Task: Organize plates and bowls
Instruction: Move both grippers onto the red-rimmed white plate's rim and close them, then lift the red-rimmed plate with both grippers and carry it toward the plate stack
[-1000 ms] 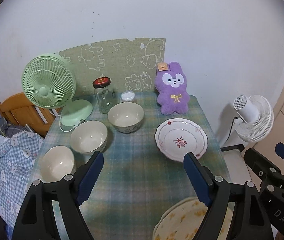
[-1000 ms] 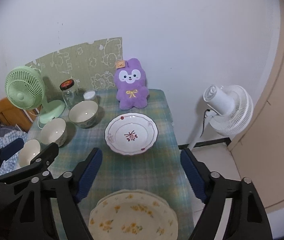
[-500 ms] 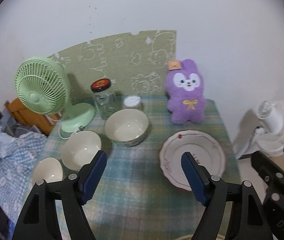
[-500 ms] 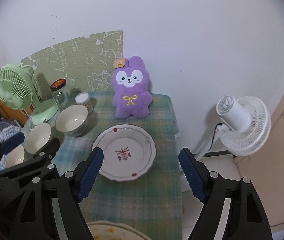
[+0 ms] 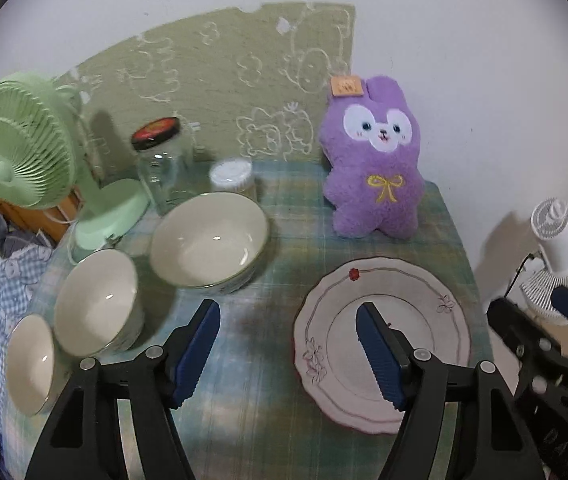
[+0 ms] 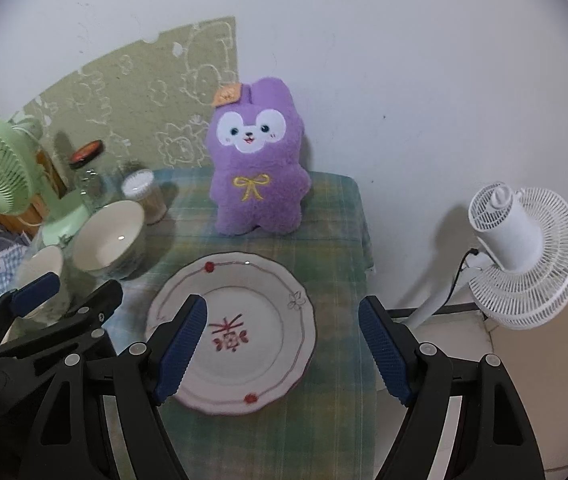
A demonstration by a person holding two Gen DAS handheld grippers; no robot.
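A white plate with a red flower motif (image 5: 424,320) (image 6: 243,280) lies on the plaid tablecloth (image 5: 267,400) at the right. Three cream bowls stand in a row at the left: a large bowl (image 5: 207,236) (image 6: 107,236), a medium bowl (image 5: 95,304) and a small bowl (image 5: 27,364). My left gripper (image 5: 286,316) hovers above the cloth between the bowls and the plate. Its jaws are closing with nothing between them. My right gripper (image 6: 282,308) hangs open above the plate without touching it.
A purple plush bunny (image 6: 255,168) sits at the back by the wall. A green fan (image 5: 23,148), a glass jar (image 5: 163,168) and a small white-lidded pot (image 5: 231,174) stand at the back left. A white fan (image 6: 524,256) stands on the floor past the table's right edge.
Both grippers have moved forward and down over the table. The yellow-flowered plate at the near edge has dropped out of view. The left jaws have narrowed a little.
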